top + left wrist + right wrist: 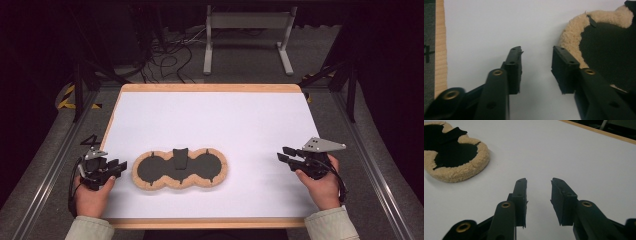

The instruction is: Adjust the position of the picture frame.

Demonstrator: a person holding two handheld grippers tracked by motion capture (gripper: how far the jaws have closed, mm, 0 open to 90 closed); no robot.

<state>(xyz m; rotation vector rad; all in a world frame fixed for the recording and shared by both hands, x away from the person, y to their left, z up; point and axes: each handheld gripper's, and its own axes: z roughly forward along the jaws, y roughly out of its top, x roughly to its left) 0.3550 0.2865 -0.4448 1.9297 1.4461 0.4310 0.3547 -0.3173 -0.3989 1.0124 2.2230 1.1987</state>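
The left gripper (116, 167) sits just beside the left end of the fleece-rimmed black piece (179, 169), its jaws partly apart with nothing between them, only white tabletop. The left gripper (536, 63) view adds what the high view cannot: the right-hand jaw lies right at the piece's fluffy tan edge (571, 35), whether touching it or just short of it I cannot tell. The right gripper (284, 154) rests well apart from the piece's right end, jaws likewise partly open and empty (the grey plate on top is plain from above). In the right gripper (539, 195) view the piece (456, 157) lies far off at upper left, its thick pile rim and dark inner panel clear. From above, the piece reads as three joined lobes with a small black tab at the middle, lying on the white table (215, 120) nearer the person's edge
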